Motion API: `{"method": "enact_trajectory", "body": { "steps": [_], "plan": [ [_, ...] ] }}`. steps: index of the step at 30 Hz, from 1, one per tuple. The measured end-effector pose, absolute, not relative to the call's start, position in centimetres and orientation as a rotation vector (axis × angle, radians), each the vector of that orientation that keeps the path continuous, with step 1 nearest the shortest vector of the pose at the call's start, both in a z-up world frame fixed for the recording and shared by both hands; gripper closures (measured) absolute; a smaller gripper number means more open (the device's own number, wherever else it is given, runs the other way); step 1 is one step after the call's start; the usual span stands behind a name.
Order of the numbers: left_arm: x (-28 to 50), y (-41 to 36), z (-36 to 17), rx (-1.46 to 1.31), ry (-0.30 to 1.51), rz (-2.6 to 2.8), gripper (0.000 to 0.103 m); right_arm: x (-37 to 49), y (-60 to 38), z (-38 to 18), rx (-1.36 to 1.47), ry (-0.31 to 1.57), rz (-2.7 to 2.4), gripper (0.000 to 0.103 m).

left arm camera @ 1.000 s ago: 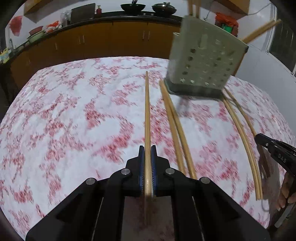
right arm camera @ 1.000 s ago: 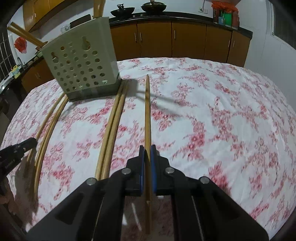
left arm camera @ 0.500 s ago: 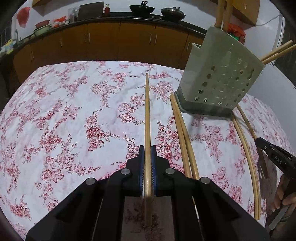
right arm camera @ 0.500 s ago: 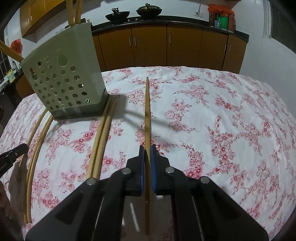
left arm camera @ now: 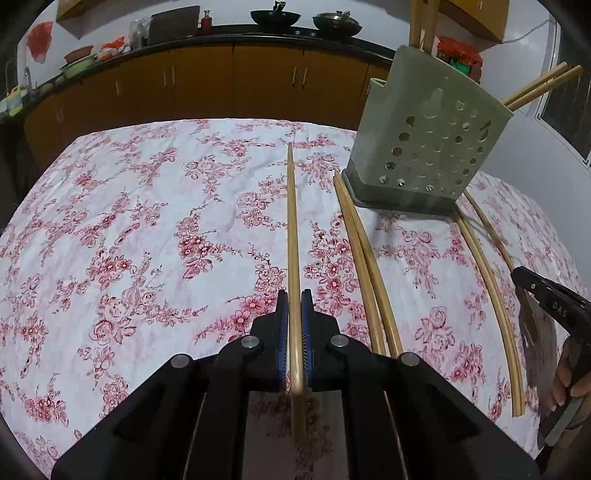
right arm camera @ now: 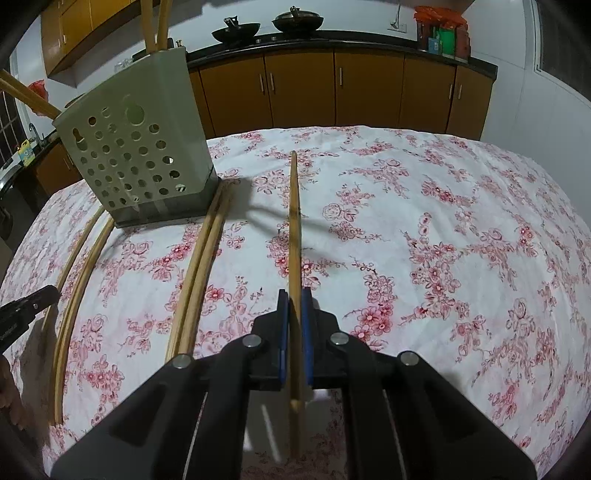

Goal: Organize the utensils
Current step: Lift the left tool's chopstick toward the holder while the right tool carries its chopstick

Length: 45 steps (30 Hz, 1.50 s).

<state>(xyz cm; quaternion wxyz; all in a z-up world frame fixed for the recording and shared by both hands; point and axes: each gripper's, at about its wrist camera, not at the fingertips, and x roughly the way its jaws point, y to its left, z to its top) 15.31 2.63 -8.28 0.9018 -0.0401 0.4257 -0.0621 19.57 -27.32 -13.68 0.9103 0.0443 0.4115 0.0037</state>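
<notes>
Between the pads of the left gripper (left arm camera: 294, 314) one chopstick (left arm camera: 291, 236) is pinched; the right gripper (right arm camera: 294, 314) pinches another (right arm camera: 294, 229). Two pairs (left arm camera: 364, 269) lie loose on the flowered cloth (left arm camera: 129, 229). Beyond stands the perforated holder (left arm camera: 424, 147), already partly filled. Recommended: raise each tip above the rim, align upright, release only once inside

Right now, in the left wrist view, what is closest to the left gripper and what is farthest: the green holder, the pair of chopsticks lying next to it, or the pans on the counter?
From the left gripper:
1. Pair of chopsticks, lying on the tablecloth just to its right.
2. Green holder, standing farther back on the right.
3. Pans, far off on the counter at the back.
</notes>
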Motion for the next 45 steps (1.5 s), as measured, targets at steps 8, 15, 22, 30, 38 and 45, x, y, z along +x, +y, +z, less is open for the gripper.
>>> {"method": "enact_trajectory", "body": {
  "steps": [8, 15, 22, 30, 38, 45],
  "plan": [
    [14.9, 2.4, -8.3, -0.066, 0.882, -0.123, 0.095, 18.6, -27.3, -13.8, 0.077, 0.849, 0.005, 0.094],
    [14.9, 2.2, -8.3, -0.047, 0.884, -0.111, 0.095, 18.2, -27.6, -13.5, 0.078, 0.846, -0.005, 0.095],
    [14.6, 2.8, -5.9, -0.057, 0.827, -0.115, 0.095, 17.5, -28.7, -10.5, 0.108, 0.776, -0.015, 0.095],
    [14.3, 3.8, -0.8, -0.097, 0.696, -0.112, 0.095, 16.4, -29.5, -5.2, 0.134, 0.639, -0.008, 0.095],
    [13.8, 5.0, 3.6, -0.153, 0.566, -0.103, 0.095, 15.3, -29.3, -1.6, 0.146, 0.536, 0.009, 0.095],
    [13.5, 5.2, 5.5, -0.153, 0.507, -0.109, 0.095, 15.0, -29.1, -0.2, 0.148, 0.499, 0.018, 0.095]
  ]
}}
